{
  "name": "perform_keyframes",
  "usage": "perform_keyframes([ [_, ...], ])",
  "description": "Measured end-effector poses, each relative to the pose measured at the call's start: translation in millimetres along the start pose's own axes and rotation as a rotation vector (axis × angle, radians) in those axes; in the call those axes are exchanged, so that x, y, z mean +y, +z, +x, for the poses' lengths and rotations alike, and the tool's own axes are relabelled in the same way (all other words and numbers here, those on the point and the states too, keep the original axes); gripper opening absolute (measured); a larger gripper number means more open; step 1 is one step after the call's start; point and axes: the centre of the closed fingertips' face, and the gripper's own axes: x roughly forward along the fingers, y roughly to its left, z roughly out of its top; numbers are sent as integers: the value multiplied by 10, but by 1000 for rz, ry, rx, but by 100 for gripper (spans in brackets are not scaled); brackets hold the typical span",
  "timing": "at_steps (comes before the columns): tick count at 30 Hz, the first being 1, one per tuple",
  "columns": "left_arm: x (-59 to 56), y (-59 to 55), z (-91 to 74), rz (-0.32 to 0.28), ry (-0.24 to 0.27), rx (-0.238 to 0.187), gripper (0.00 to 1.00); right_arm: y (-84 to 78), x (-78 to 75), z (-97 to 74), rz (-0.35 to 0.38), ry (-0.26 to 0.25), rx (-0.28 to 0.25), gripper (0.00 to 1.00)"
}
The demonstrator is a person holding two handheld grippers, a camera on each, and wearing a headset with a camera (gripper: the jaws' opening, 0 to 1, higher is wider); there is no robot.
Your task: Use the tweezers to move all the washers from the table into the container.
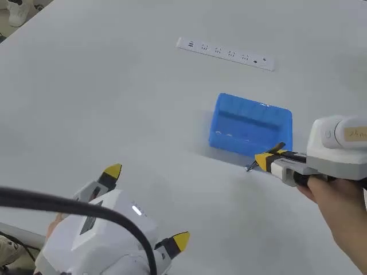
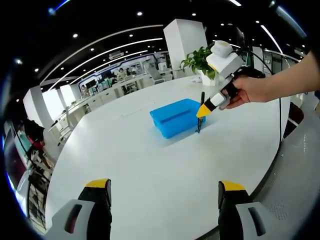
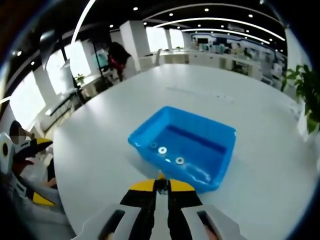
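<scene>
A blue container (image 1: 250, 127) stands on the white table, with three washers (image 3: 162, 150) on its floor near the front wall. My right gripper (image 1: 265, 161) hovers just in front of the container's near edge, shut on dark tweezers (image 1: 252, 165) whose tip points down at the table. In the right gripper view the yellow-tipped jaws (image 3: 161, 186) are closed together below the container (image 3: 210, 150). My left gripper (image 1: 147, 206) stays at the near left, open and holding nothing. Its own view shows its jaws (image 2: 164, 186) wide apart, and beyond them the container (image 2: 172, 119) and the right gripper (image 2: 206, 109).
A white power strip (image 1: 225, 52) lies at the back of the table. A potted plant (image 2: 197, 62) stands beyond the table's far edge. A hand (image 2: 252, 89) holds the right gripper. People sit at the table's far side (image 3: 117, 55).
</scene>
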Motion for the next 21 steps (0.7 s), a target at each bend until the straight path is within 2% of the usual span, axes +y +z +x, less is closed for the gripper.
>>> perform_keyframes([
  [5,-7,6,-1,1,-4,-3,90,8,2,-1,18,-4,-3,4],
  [15,-6,6,1,2,-5,-2,90,21,21,-2,-8,-14,2,3],
  [21,2,6,5,2,-1,-5,90,140,22,-52,3,-4,-30,3],
])
